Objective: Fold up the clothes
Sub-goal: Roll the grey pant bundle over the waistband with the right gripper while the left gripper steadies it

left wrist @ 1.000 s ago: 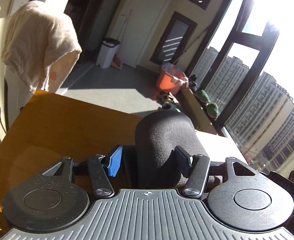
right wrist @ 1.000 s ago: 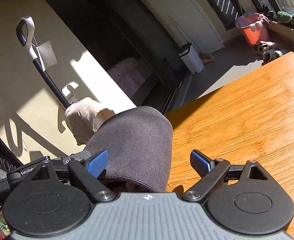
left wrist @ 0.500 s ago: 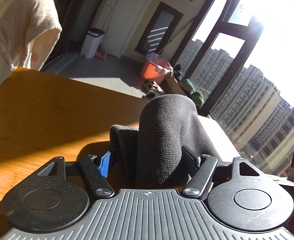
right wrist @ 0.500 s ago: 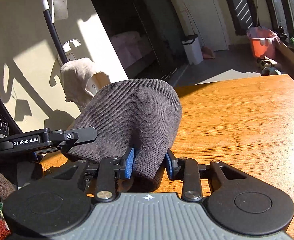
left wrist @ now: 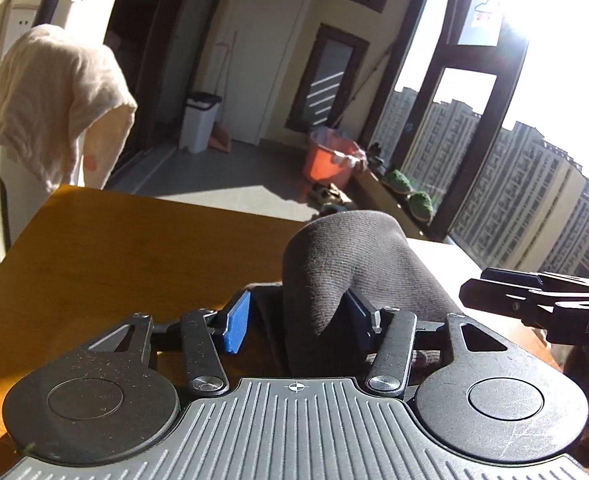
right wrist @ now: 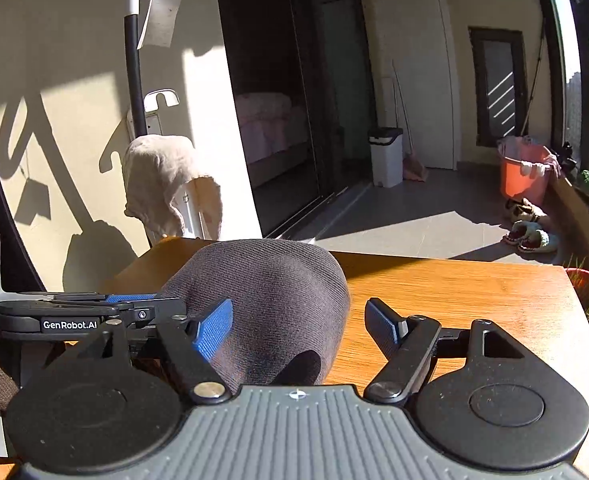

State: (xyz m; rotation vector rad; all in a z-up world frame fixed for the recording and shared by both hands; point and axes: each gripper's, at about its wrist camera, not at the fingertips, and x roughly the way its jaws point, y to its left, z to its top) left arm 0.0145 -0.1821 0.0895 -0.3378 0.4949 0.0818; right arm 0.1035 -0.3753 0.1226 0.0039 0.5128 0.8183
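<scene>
The left claw (left wrist: 296, 318) has its two blue pads apart. A dark grey cloth (left wrist: 346, 276) humps up between them. The cloth lies against the right pad, and there is a gap beside the left pad (left wrist: 236, 322), so the claw is not pinching it. The cloth sits on the wooden table (left wrist: 114, 256), right in front of the claw. The other claw's black side pokes in from the right, just beside the cloth.

The right claw (right wrist: 300, 330) is wide apart too. The cloth (right wrist: 266, 300) bulges up in front of it, more to the left side. It touches the left pad (right wrist: 212, 332). The right pad (right wrist: 382, 328) is clear of it, with bare table (right wrist: 454, 284) in front. The left claw (right wrist: 78, 316) lies to the left, and its tip seems to touch the cloth, but the view is poor there.

Far ahead, a pale towel (right wrist: 162, 184) hangs by the wall. A white bin (right wrist: 386, 156) and an orange tub (right wrist: 522, 172) stand on the floor past the table.
</scene>
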